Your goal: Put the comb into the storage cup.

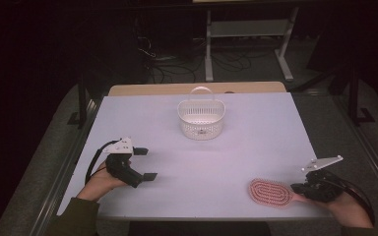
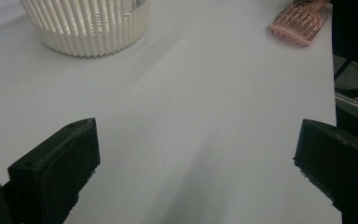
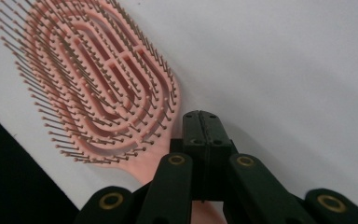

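High view puts the pink hairbrush [image 1: 270, 192] near the table's front edge, well in front of the white basket [image 1: 201, 118] and off to its right. The right gripper [image 1: 300, 187] is clamped tight on the brush handle, so I'd judge the pickup is made; next comes lifting it to the basket. The left gripper [image 1: 144, 163] waits wide open, holding nothing.

Basket [image 1: 201, 119] at table [image 1: 256, 137] far centre; hairbrush [image 1: 270, 192] on near right edge.
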`<state>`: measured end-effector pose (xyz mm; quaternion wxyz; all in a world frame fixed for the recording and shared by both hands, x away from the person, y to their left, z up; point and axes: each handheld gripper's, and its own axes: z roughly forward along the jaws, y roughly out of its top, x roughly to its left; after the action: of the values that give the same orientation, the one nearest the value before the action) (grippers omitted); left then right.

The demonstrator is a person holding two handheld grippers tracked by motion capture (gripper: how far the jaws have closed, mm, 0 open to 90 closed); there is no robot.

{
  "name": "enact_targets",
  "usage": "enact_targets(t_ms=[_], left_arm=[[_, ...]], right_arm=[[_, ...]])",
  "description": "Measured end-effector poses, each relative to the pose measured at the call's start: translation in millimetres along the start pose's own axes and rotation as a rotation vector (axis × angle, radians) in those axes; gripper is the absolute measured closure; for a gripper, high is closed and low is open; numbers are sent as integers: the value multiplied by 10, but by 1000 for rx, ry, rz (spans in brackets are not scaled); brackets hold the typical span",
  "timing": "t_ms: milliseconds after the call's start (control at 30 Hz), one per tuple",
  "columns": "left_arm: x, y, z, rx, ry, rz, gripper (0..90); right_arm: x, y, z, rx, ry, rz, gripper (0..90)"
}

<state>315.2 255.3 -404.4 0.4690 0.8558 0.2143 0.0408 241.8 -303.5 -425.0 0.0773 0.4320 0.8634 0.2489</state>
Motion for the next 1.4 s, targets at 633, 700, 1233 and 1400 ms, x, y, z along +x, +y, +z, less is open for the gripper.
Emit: enact_targets(t_ms=[633,700,1233,1400], left_arm=[[-4,-2,22,7,-5,3,1],[-7,-4,27,8,-6,2,1],[-2,-14,25,5,-9,-4,1],[7,-18,16,2,-8,-7,1]], right_arm=[[-3,187,-85,-189,7,6,563],[56,295,-65,-238,15,-13,450],[389,811,170,-347,127,-112,69],[431,909,253,-348,141,-122,5]])
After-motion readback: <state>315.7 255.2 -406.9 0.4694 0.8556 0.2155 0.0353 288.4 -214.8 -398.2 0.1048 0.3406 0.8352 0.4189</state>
